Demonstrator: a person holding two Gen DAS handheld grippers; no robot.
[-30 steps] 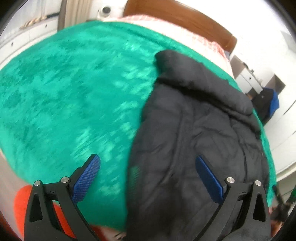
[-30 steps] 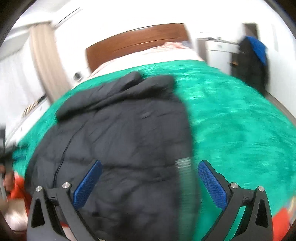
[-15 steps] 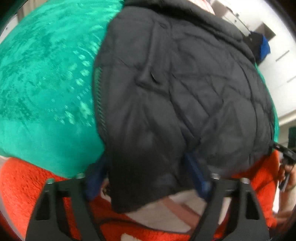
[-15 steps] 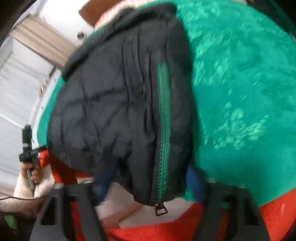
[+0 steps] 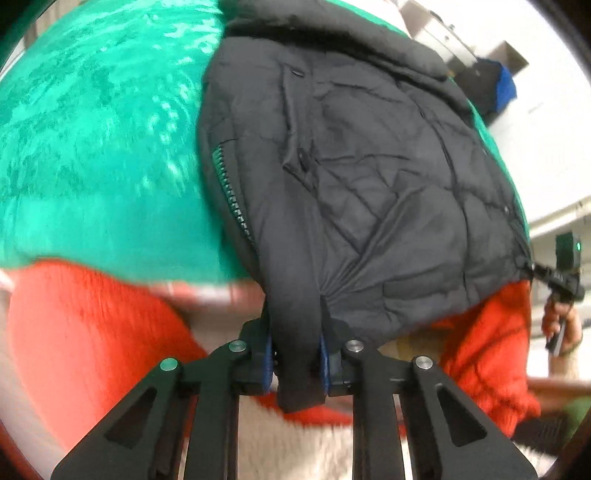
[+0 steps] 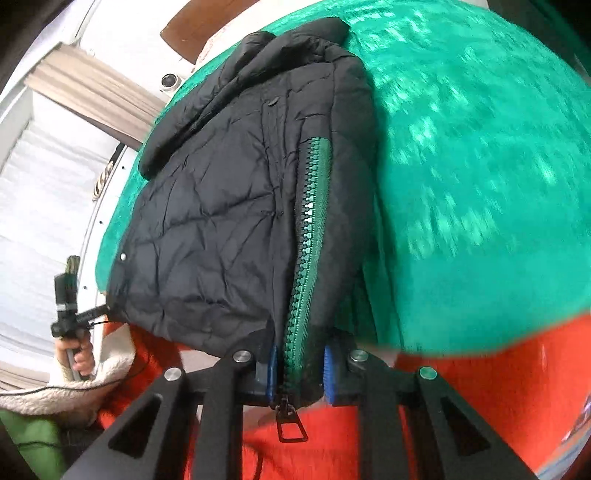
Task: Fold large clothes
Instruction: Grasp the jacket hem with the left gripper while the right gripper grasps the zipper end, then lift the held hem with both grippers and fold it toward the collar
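Jaws that stood wide apart above the bed a second ago are now clamped on cloth: the left hand-held gripper [image 5: 295, 363] pinches a bunched corner of the black puffer jacket [image 5: 362, 177] at its hem, and the right hand-held gripper [image 6: 300, 374] is closed on the hem corner beside the green zipper [image 6: 308, 236], the zipper pull [image 6: 290, 421] dangling below its pads. The jacket lies on the green blanket [image 6: 480, 184], collar toward the wooden headboard [image 6: 207, 26], hem at the blanket's near edge, farthest from that headboard. Both near corners being held, the grasp seems done; the likely next move is lifting the hem toward the collar to make the fold.
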